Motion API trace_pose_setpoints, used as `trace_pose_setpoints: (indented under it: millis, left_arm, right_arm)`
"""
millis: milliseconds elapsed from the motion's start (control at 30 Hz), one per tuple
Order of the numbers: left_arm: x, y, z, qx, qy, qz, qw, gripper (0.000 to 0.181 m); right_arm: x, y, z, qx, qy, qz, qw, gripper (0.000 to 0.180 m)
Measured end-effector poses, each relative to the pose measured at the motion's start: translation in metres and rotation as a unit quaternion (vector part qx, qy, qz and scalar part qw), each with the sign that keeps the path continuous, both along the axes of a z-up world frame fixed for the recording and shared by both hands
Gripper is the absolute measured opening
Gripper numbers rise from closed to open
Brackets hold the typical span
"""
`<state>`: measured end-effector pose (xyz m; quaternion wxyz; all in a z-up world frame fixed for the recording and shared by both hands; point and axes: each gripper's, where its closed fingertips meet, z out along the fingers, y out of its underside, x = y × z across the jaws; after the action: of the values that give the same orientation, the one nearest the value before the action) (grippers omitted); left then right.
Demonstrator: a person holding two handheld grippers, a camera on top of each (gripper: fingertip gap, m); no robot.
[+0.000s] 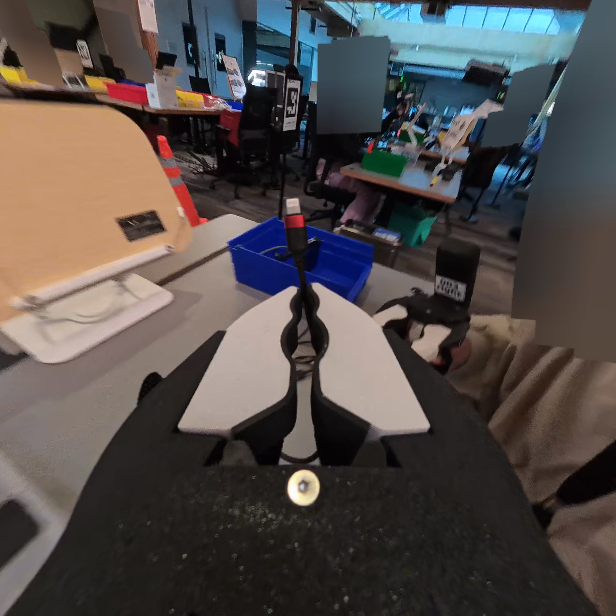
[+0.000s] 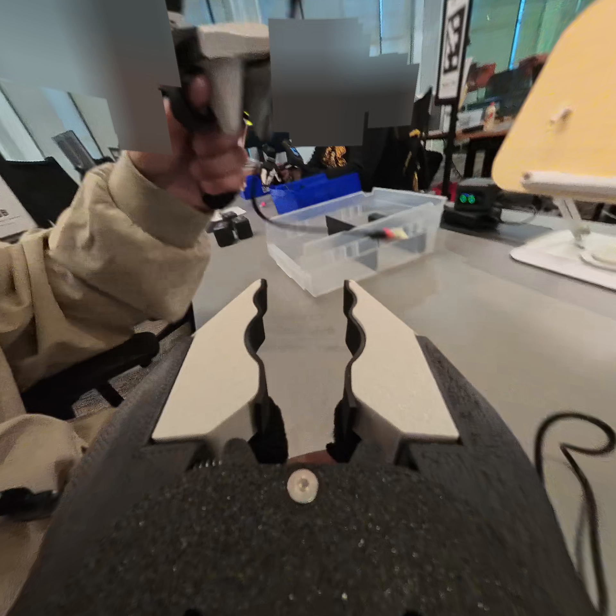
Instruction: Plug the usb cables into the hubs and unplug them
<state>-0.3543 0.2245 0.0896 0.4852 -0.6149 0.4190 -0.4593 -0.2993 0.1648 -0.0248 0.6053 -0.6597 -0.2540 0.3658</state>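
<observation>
My left gripper [image 1: 304,295] is shut on a thin black usb cable [image 1: 301,266]. The cable's plug with a red collar [image 1: 294,220] sticks out past the fingertips, above a blue bin [image 1: 336,266]. In the right wrist view a hand holds the left gripper [image 2: 220,100] up high, and the cable hangs from it with its red-collared plug [image 2: 395,232] in front of a clear plastic box [image 2: 336,266]. My right gripper [image 2: 305,288] is open and empty over the grey table [image 2: 466,333], short of the clear box. Small black cubes [image 2: 231,228] sit on the table to the left of the box.
A tan board on a white stand [image 1: 66,200] stands at the left of the table and also shows in the right wrist view [image 2: 566,116]. A loose black cable [image 2: 566,446] lies at the right. A black cylinder [image 1: 455,266] stands right of the blue bin. A beige sleeve [image 2: 100,250] is at the left. My hands' fingertips stand some 15 centimetres from each other.
</observation>
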Motion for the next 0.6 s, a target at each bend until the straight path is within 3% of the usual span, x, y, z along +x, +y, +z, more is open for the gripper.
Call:
trace_pose_setpoints:
  millis: [167, 200, 267, 367, 433, 500, 600]
  left_arm:
    - [0.078, -0.017, -0.037, -0.078, -0.029, -0.008, 0.997, 0.001]
    - [0.090, -0.017, -0.041, -0.091, -0.036, -0.012, 0.995, 0.001]
    - [0.104, -0.014, -0.045, -0.111, -0.049, -0.012, 0.993, 0.001]
    - [0.104, -0.003, -0.054, -0.138, -0.059, 0.010, 0.989, 0.002]
    - [0.091, 0.004, -0.067, -0.156, -0.061, 0.029, 0.985, 0.018]
    - [0.070, 0.007, -0.085, -0.172, -0.069, 0.056, 0.981, 0.022]
    - [0.022, 0.015, -0.127, -0.201, -0.086, 0.149, 0.964, 0.022]
  right_arm:
    - [-0.012, 0.010, 0.005, -0.010, 0.033, -0.027, 0.999, 0.043]
    - [-0.013, 0.009, 0.002, -0.024, 0.041, -0.017, 0.999, 0.038]
    - [-0.004, 0.011, -0.007, -0.040, 0.040, -0.026, 0.998, 0.002]
    - [0.030, 0.022, -0.018, -0.045, 0.016, -0.076, 0.996, 0.001]
    - [0.052, 0.029, -0.024, -0.016, -0.051, -0.109, 0.993, 0.001]
    - [0.068, 0.035, -0.028, 0.035, -0.167, -0.137, 0.976, 0.001]
    - [0.052, 0.025, -0.058, 0.072, -0.345, -0.050, 0.934, 0.001]
